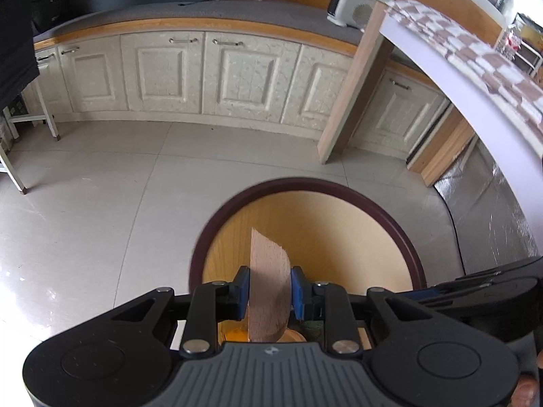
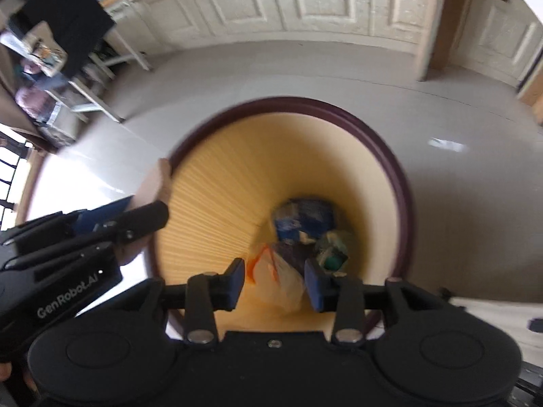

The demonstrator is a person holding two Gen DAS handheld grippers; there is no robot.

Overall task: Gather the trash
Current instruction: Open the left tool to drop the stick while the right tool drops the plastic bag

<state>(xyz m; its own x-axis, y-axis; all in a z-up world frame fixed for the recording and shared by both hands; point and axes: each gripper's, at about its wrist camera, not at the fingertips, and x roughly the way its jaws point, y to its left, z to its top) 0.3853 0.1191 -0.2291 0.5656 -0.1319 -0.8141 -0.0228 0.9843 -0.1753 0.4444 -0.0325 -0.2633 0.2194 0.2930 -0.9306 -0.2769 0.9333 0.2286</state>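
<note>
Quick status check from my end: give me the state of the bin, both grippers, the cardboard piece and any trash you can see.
Left gripper: shut on the cardboard piece, over the bin.
Cardboard piece: upright between the blue pads, not yet dropped.
Right gripper: open, empty, above the bin mouth.
Trash bin: open, no lid, standing on the floor.
Orange-and-clear wrapper: inside the bin.
Blue wrapper: crumpled at the bin bottom.
Green-white wad: at the bottom beside it.

The right wrist view is motion-blurred, so the trash (image 2: 307, 234) in the bin (image 2: 390, 156) cannot be identified
</note>
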